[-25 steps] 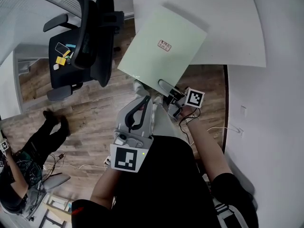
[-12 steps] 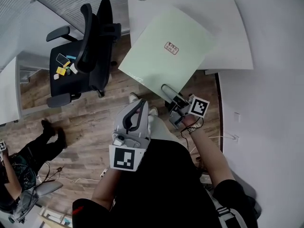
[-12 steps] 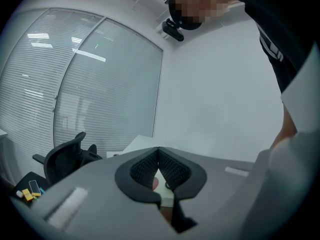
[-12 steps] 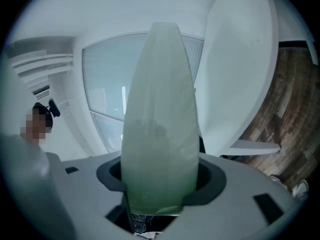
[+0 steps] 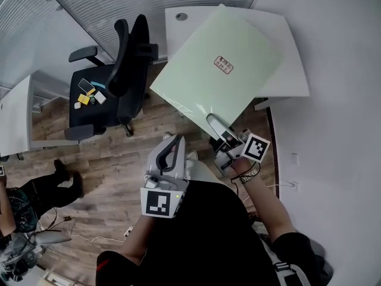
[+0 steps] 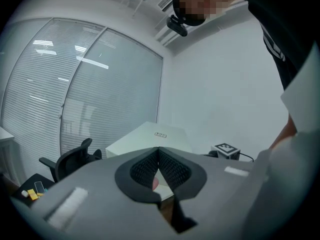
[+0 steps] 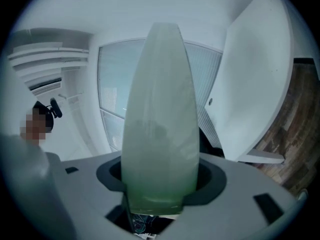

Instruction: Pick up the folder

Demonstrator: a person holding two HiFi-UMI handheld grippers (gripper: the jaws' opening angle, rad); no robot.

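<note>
Lift under way, I judge: the right gripper (image 5: pixel 213 121) clamps the pale green folder (image 5: pixel 220 70) by its near edge, upper centre, over the white desk (image 5: pixel 292 52). The left gripper (image 5: pixel 172 143) is clenched on nothing. Next calls for a steady grip, since the broad sheet may droop.

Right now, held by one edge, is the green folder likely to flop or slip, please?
Probably stiff and light: the folder extends flat though the right tool grips only its near edge. Its smooth-looking cover might slip or swing.
</note>
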